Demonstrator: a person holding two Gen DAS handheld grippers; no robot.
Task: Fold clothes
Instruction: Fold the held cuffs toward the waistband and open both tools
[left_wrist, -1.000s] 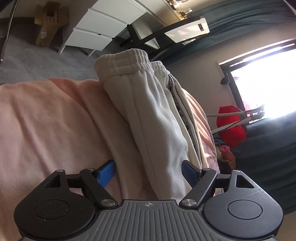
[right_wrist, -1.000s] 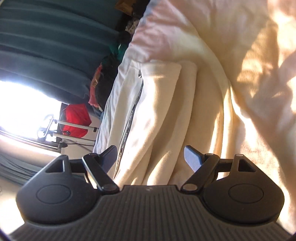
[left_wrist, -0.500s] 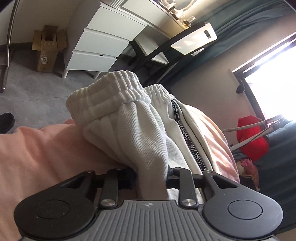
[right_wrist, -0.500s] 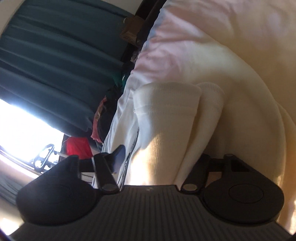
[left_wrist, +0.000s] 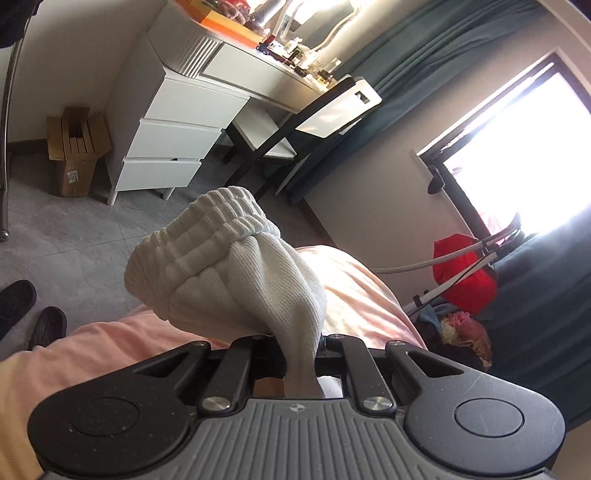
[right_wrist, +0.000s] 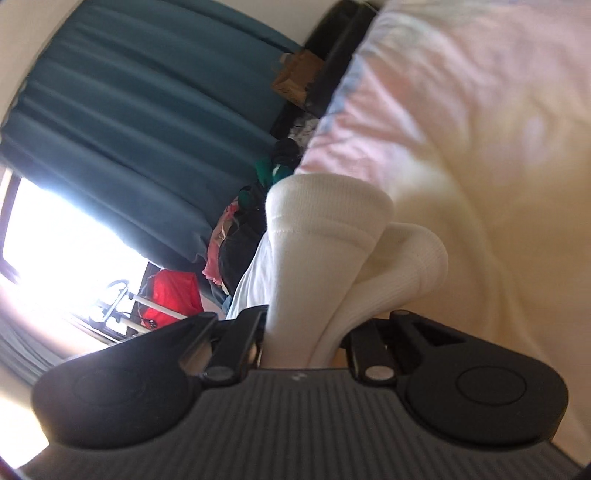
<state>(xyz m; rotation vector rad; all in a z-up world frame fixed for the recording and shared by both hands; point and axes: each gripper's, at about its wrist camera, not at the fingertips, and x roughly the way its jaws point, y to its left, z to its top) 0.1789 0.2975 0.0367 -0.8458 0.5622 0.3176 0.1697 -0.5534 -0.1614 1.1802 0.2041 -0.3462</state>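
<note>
Left hand-held gripper: jaws closing, pads already pinching the bunched waistband end of the white trousers, raised clear of the pink bed.

Right hand-held gripper: jaws closing too, clamped on the two hem cuffs just above the bed.

Judgement: opposite ends are gripped so the trousers can be brought end to end for a fold.
</note>
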